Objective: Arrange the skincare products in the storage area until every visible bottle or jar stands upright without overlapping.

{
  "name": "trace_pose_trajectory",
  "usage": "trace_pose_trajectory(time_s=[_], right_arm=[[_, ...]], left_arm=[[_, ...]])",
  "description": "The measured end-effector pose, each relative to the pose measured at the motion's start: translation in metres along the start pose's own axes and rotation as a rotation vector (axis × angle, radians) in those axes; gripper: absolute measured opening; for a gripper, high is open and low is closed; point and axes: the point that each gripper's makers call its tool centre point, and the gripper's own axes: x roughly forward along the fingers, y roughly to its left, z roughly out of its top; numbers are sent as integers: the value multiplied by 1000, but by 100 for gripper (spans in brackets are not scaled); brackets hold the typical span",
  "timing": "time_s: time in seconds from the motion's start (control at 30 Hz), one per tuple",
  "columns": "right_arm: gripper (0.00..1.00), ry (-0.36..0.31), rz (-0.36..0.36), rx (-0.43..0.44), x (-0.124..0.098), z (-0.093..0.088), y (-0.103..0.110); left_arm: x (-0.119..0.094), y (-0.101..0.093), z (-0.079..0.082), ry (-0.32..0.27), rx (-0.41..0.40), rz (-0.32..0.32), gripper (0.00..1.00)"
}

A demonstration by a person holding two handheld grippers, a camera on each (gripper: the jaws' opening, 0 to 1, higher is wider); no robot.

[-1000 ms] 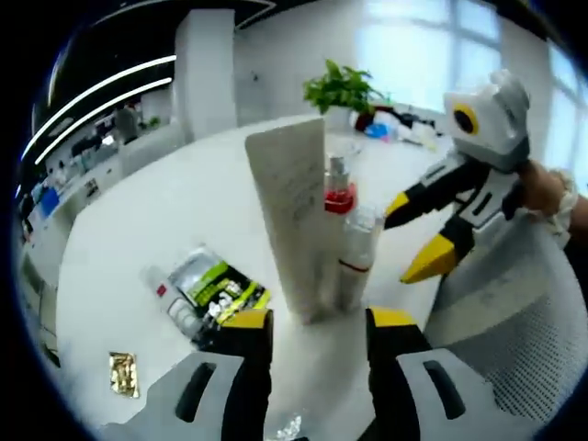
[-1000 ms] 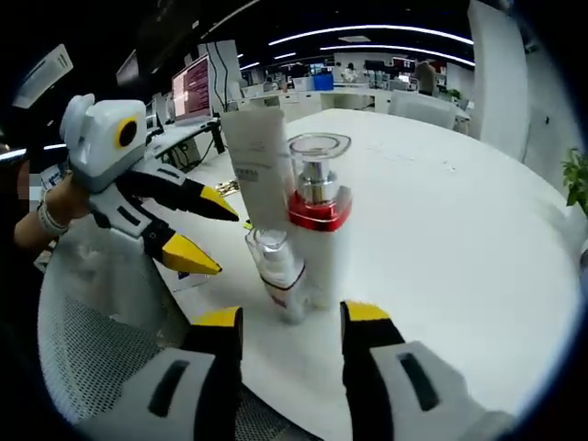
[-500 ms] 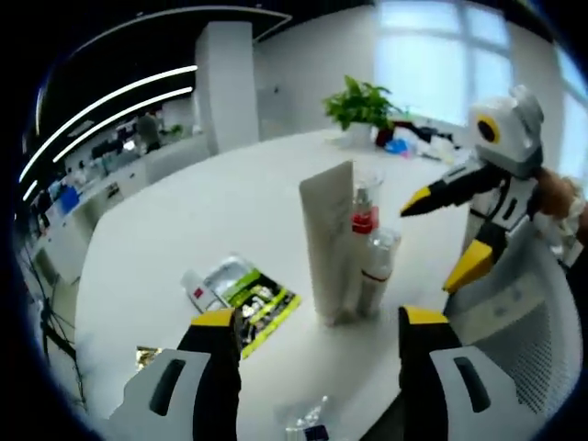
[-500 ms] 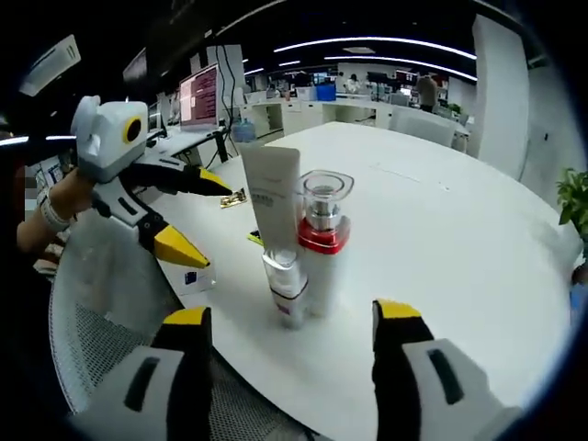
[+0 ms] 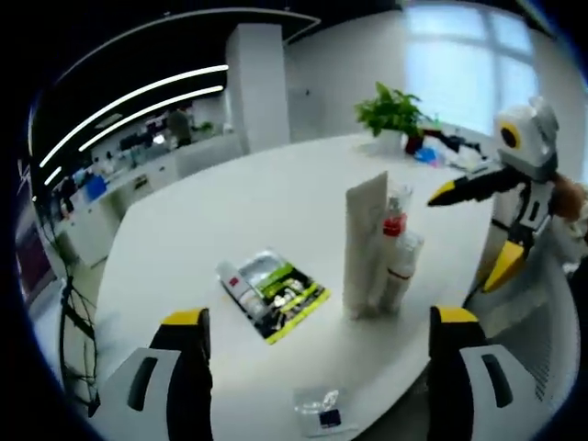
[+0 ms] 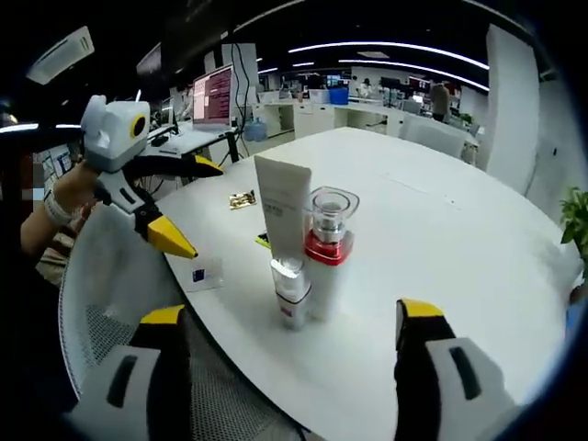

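Left gripper view looks out between the left gripper's [image 5: 317, 322] own two jaws, which stand wide apart with nothing between them. Past them, near the edge of the white round table [image 5: 230, 211], three skincare products stand upright in a tight cluster: a tall white tube [image 5: 364, 243], a small clear-capped bottle [image 5: 401, 268] with a red band, and a taller pump bottle [image 5: 393, 213] with a red collar behind. Whether they touch or merely stand just beside each other I cannot tell. Toward the table's middle lies a flat green-and-black sachet [image 5: 283, 292] with a small white tube [image 5: 241, 287] lying on its side against it, and near the table edge by the jaws sits a small clear packet [image 5: 322, 409]. The right gripper [image 5: 478, 230] hangs off the table edge beyond the cluster.

Right gripper view shows that gripper's [image 6: 289, 317] jaws likewise spread and empty, the same three products [image 6: 299, 248] standing near the edge, a small gold packet [image 6: 243, 198] farther in.

The cluster seems settled, both grippers clear of it. Next likely calls for reaching to the small white tube lying flat and standing it up, if it counts as a target. Printing on the tall tube is too small to read.
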Motion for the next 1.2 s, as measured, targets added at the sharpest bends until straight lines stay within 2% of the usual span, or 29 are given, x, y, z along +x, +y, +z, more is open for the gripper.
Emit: trace_pose_trajectory(time_s=[0.13, 0.27, 0.6, 0.8, 0.93, 1.1, 1.2], right_arm=[[100, -5, 11, -13, -1, -1, 1], [100, -14, 42, -26, -2, -1, 5], [100, -43, 69, -57, -7, 5, 5], [100, -59, 68, -54, -7, 10, 5], [100, -61, 16, -83, -7, 13, 0], [100, -58, -10, -42, -6, 13, -1], [100, -53, -43, -27, -4, 13, -4]], left_arm=[[-5, 2, -8, 17, -5, 28, 96], [-8, 1, -13, 28, -22, 48, 97], [-5, 4, -12, 23, -36, 76, 97], [8, 10, -18, 59, -46, 59, 97], [23, 22, -19, 74, -56, 51, 97], [43, 37, -15, 67, -84, 29, 97], [55, 49, -15, 68, -112, 33, 91]])
